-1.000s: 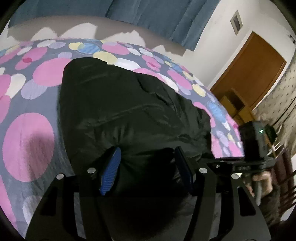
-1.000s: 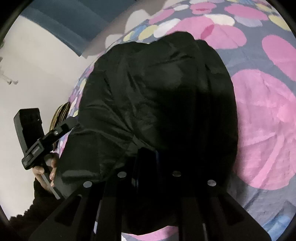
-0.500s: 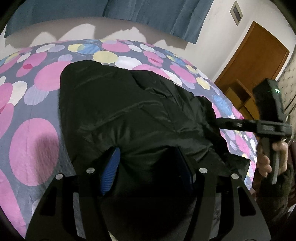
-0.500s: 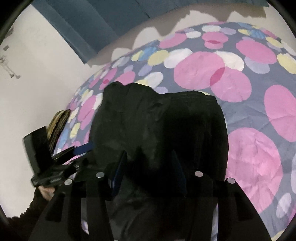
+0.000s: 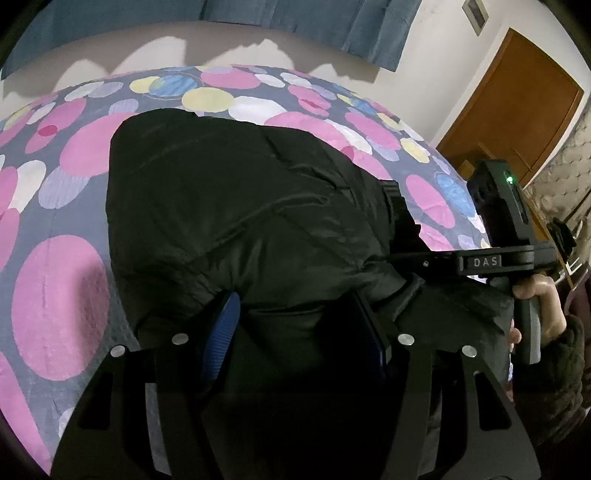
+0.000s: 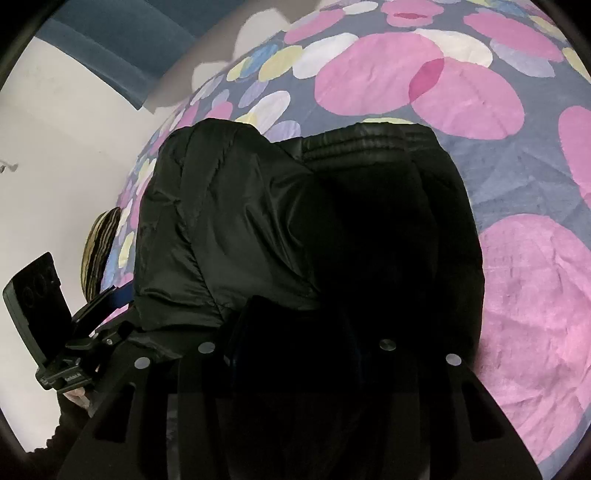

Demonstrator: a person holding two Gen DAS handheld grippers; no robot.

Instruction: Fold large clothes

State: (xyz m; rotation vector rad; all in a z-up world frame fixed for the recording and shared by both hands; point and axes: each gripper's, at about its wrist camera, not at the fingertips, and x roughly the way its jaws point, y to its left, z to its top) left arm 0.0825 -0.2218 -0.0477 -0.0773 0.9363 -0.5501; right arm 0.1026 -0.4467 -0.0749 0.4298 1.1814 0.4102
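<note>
A black padded jacket [image 5: 236, 206] lies bunched on a bedspread [image 5: 55, 295] with pink, yellow and blue dots. My left gripper [image 5: 295, 314] sits at the jacket's near edge, a thick roll of fabric filling the gap between its blue pads [image 5: 221, 332]. In the right wrist view the jacket [image 6: 229, 221] shows a ribbed hem at its far side. My right gripper [image 6: 295, 317] is over the jacket's dark near part. Its jaws are closing with fabric between them, and shadow hides the pads. From the left wrist view, a hand [image 5: 539, 306] holds the right gripper [image 5: 399, 229] at the jacket's right side.
A brown wooden door [image 5: 517, 110] stands beyond the bed's right corner, and blue curtains [image 5: 295, 22] hang on the far wall. A striped cushion [image 6: 99, 254] rests at the bed's left edge. Bare bedspread [image 6: 535, 295] lies to the right of the jacket.
The right gripper's jaws opened off the jacket and it shifted over the jacket. In the left wrist view it came in from the right edge to the jacket's side. The left gripper stayed put.
</note>
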